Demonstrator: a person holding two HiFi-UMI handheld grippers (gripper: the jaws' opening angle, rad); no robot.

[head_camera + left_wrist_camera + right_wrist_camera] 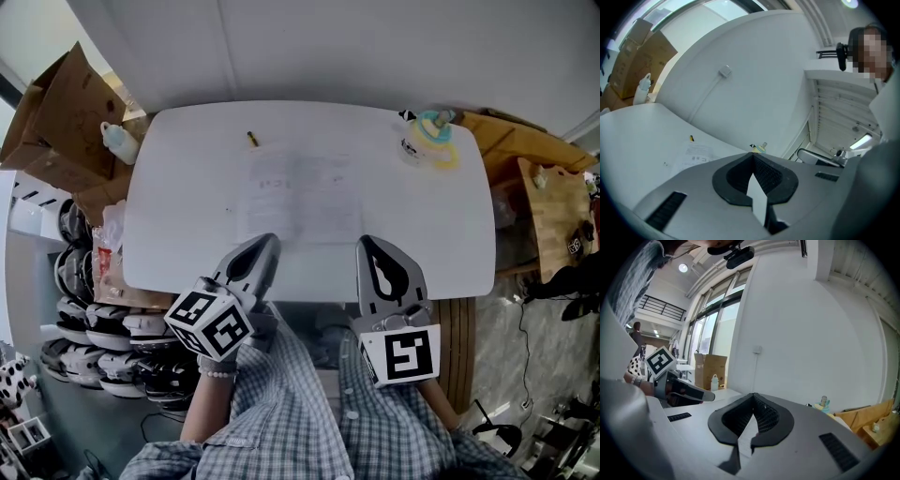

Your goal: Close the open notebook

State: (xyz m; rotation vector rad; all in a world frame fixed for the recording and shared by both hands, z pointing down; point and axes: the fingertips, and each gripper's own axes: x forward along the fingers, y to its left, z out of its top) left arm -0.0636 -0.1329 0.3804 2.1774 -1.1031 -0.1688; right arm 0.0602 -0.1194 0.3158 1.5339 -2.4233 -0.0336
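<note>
The open notebook (295,192) lies flat in the middle of the white table (178,234), its pale pages showing faint print. It also appears in the left gripper view as a notebook (696,154) beyond the jaws. My left gripper (264,244) hovers over the table's near edge, just short of the notebook's near left corner; it is shut and empty (752,154). My right gripper (373,246) is over the near edge by the notebook's near right corner, also shut and empty (753,394). The left gripper (689,390) shows beside it in the right gripper view.
A small yellow-black pen stub (251,139) lies behind the notebook. A yellow-ringed tape roll with a bottle (433,139) stands at the far right corner. Cardboard boxes (52,122) and a white bottle (120,141) are at the left, stacked helmets (84,300) below them, wooden boards (553,206) at the right.
</note>
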